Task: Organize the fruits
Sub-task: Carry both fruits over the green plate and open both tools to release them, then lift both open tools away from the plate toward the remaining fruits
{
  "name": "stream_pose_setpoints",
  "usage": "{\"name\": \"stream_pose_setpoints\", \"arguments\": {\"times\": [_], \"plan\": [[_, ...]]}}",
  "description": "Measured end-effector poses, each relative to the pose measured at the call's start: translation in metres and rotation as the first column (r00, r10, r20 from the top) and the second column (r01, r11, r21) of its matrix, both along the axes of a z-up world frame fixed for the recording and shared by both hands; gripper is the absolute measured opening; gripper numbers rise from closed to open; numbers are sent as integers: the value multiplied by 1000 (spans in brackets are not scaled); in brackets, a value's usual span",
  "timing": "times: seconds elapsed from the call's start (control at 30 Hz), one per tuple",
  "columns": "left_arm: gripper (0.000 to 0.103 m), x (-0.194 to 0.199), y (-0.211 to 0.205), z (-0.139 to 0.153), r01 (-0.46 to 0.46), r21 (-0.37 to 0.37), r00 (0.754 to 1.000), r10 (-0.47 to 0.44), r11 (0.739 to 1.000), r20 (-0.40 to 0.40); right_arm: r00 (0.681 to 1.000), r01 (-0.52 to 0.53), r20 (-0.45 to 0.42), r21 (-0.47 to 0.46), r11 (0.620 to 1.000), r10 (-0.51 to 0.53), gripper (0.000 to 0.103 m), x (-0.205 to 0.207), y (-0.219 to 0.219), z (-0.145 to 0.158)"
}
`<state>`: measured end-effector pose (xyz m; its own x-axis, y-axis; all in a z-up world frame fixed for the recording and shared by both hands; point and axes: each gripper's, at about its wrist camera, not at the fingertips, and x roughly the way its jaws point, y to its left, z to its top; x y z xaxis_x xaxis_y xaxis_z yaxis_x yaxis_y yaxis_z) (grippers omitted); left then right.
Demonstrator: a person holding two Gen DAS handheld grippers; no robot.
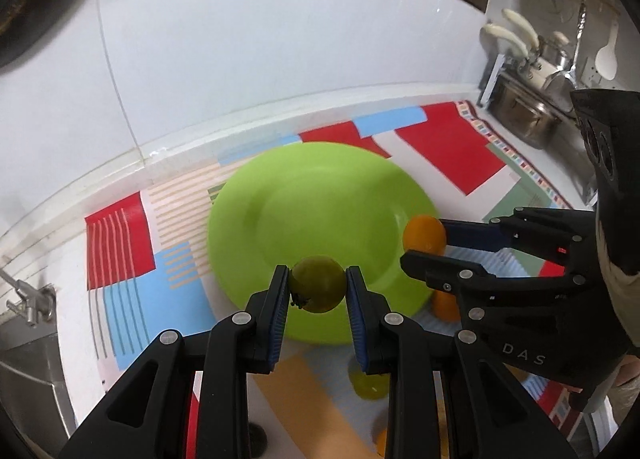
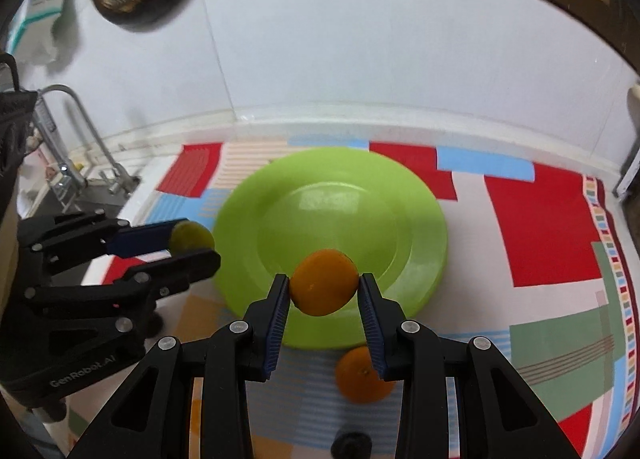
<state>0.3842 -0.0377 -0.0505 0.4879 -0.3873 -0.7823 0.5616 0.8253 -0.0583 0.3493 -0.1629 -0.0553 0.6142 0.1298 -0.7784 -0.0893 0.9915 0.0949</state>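
A bare lime-green plate lies on a patterned mat. My left gripper is shut on a green fruit, held above the plate's near-left rim. My right gripper is shut on an orange, held above the plate's near-right rim. Another orange lies on the mat just in front of the plate. A yellow-green fruit lies on the mat under my left gripper.
The colourful mat covers a white counter against a white wall. A sink with a tap is at the left. Steel pots and utensils stand at the far right. A small dark round object lies near the front edge.
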Motion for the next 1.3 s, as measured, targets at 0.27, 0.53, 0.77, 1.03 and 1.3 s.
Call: {"name": "stream_pose_setpoints", "arguments": {"times": [0.27,0.53,0.77,1.03,1.3], "plan": [[28,17,-6,-24,15,21,998,-14,1000,-62,998,22,-65,3,1000,-22,36,16,-4,-20],[39,18,-7,-28,6,23,998,-5,1000,-65,997,46,-62,-6,999,-46,37,18,-6,-22],[45,0,2,-13,-12,14,1000,12,1000,-17,996,87,-28,10,996,-87,45,6,-13,-13],[61,-38,24,19,-57,-20,995,59,998,78,992,109,75,-37,993,-106,45,-34,-2,14],[80,-82,47,50,-126,-56,974,134,991,181,978,122,171,-24,992,-116,57,-76,11,41]]}}
